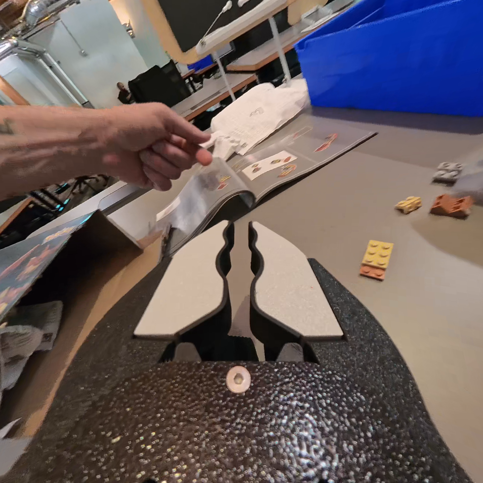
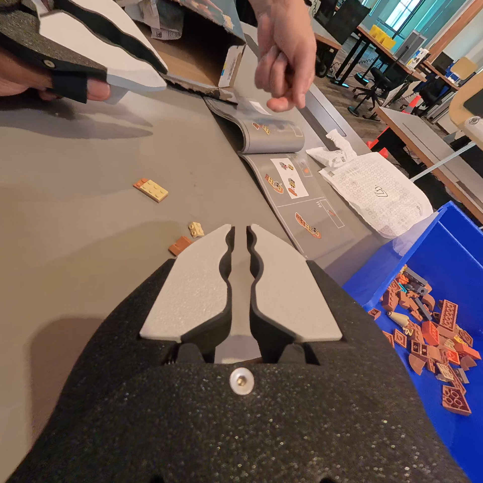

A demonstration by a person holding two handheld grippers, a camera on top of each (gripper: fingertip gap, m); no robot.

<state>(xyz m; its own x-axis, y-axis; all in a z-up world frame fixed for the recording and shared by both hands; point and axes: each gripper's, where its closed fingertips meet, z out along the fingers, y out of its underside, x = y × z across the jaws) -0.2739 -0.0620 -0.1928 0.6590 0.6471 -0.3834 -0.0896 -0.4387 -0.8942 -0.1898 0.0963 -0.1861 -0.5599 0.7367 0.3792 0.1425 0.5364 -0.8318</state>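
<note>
One open booklet [image 2: 282, 183], one blue bin [image 2: 444, 248], three loose brick pieces [image 2: 151, 189], two white bags [image 2: 376, 188].

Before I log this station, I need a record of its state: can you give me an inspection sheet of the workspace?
Surface: grey table, bare in front of both claws.
Job's things: tan-on-orange plate stack; small tan piece; orange piece; blue bin of bricks.
Clutter: open booklet, a bare hand lifting a page; white paper bags; open cardboard box.
Grippers: left claw and right claw slightly parted, holding nothing.
Cables: nothing seen.
Surroundings: desks, chairs.
</note>
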